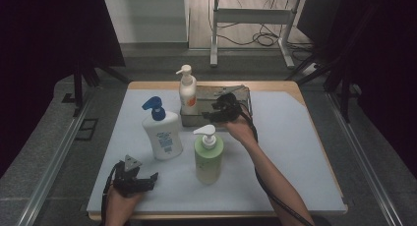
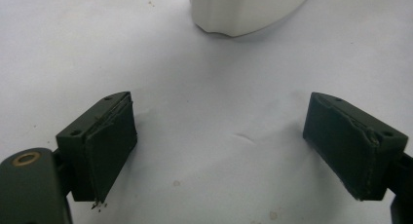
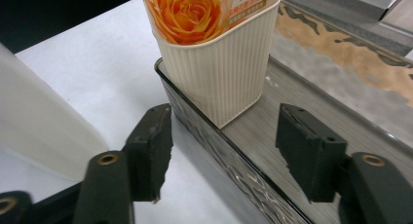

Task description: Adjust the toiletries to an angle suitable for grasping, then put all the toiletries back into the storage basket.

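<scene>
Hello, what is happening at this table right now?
A person works with a tool in each hand. The right tool is open just in front of the cream rose-label bottle, which stands in the metal tray; nothing is between its jaws. The left tool rests open near the table's front edge. The blue-pump bottle and green bottle stand on the table.

we see a cream ribbed pump bottle with an orange rose label standing in the left end of a grey metal tray at the back of the surface. before the tray's left stands a white blue-pump bottle; right of it, nearer us, a green white-pump bottle.
</scene>
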Tool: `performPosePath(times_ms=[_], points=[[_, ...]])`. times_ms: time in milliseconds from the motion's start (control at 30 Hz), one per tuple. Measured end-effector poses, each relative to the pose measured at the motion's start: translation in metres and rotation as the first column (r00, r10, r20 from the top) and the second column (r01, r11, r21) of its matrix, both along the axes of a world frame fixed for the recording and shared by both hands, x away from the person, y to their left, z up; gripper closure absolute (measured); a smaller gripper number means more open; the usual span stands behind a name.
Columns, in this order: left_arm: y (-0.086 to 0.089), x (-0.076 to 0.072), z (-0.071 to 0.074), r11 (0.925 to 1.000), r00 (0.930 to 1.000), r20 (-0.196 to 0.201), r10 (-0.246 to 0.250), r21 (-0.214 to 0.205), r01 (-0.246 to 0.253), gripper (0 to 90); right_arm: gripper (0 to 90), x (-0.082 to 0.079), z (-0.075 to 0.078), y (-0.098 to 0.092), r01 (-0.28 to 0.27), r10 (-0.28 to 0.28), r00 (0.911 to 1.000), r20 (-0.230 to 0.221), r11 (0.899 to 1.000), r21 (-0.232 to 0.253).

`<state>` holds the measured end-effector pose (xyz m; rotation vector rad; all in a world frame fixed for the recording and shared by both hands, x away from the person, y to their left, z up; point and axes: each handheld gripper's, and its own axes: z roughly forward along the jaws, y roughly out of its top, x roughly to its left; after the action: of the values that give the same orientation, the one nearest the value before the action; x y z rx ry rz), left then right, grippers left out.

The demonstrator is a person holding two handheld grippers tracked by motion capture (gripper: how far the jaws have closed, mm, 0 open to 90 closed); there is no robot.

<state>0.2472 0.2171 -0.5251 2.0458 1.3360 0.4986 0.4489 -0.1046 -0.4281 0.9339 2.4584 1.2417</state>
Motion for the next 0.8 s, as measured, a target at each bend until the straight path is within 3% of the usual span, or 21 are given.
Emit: performPosePath(times_ms=[400, 800], points=[[0.000, 0.000, 0.000, 1.0000, 1.0000, 0.001, 0.000, -0.002, 0.000, 12.0, 25.3, -0.015, 0.006, -0.015, -0.020, 0.021, 0.9991, 0.036, 1.000, -0.008], [0.000, 0.000, 0.000, 1.0000, 1.0000, 0.001, 0.001, -0.001, -0.001, 12.0, 19.3, -0.031, 0.006, -0.034, -0.043, 0.044, 0.9978, 0.049, 0.999, -0.022]])
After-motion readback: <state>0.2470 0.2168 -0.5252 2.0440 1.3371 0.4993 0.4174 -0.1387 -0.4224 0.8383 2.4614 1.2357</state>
